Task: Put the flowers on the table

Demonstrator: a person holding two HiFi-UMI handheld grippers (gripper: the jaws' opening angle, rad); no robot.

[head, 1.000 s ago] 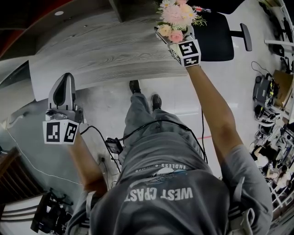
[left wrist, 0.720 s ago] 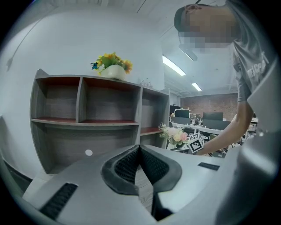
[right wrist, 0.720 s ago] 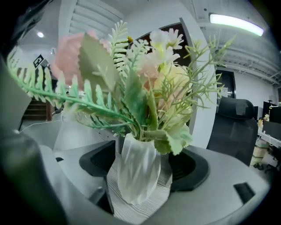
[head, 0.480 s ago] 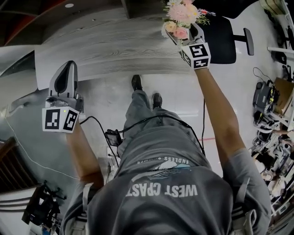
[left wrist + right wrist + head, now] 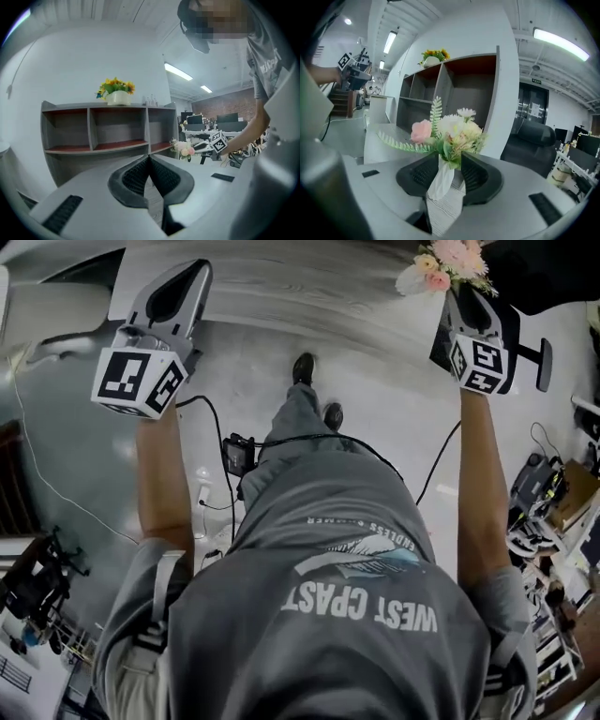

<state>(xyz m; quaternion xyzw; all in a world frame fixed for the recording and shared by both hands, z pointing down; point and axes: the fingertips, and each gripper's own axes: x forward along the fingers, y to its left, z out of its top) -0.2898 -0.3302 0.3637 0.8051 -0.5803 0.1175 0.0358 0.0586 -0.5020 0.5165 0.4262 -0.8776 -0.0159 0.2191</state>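
Two tools are up in front of the person, one in each hand. The left tool [image 5: 180,287] is fully closed with nothing in it; in the left gripper view its ribbed pads [image 5: 161,176] meet at the tips [image 5: 149,159].

The right tool [image 5: 461,298] has just been closing, and the flowers [image 5: 441,262] sit between its jaws. In the right gripper view [image 5: 451,172] the dark pads press in on the white wrap [image 5: 440,180] round the stems from both sides. The pink and cream heads and a fern frond [image 5: 449,127] stand upright above the jaws.

From the head view the flowers hang over the right end of the wood-grain bench [image 5: 309,292], just beside a black office chair [image 5: 539,273] (whether they touch the bench top cannot be told). Beyond the bench stands a grey shelf unit [image 5: 101,126], with a pot of yellow flowers [image 5: 116,92] on its top.
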